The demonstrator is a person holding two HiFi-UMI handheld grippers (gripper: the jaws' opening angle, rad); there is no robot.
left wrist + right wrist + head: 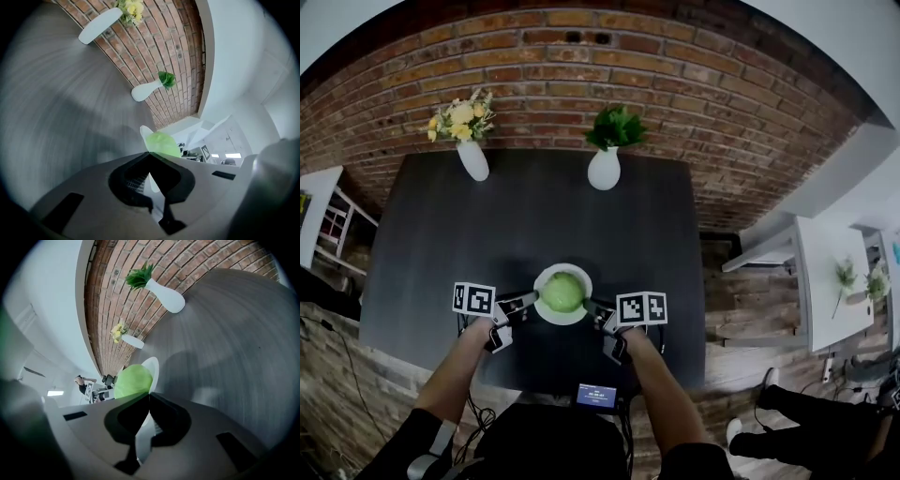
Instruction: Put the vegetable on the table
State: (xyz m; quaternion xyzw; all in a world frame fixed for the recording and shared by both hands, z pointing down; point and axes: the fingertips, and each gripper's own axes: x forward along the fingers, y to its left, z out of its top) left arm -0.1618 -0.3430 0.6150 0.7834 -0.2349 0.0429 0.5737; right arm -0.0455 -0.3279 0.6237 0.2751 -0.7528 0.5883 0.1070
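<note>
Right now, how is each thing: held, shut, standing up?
Plate: held by both grippers.
Vegetable: whole, sitting on the plate.
Left gripper: shut on the plate.
Right gripper: shut on the plate.
Flower vase: upright on the table.
Leafy vase: upright on the table.

The right gripper (149,398), a grey two-jaw tool with dark pads, has its jaws pressed together on the near rim of a white round plate (153,367). A sliver of white shows between the pads. On that plate sits a pale green round vegetable (132,380), just beyond the jaw tips. A dark grey wooden table (225,343) spreads beneath them. At its far edge, against a red brick wall (117,296), stand a slender white vase of green leaves (168,296) and, well apart from it, a white vase of yellow flowers (132,341). A person (82,380) stands far off, small and blurred.
</note>
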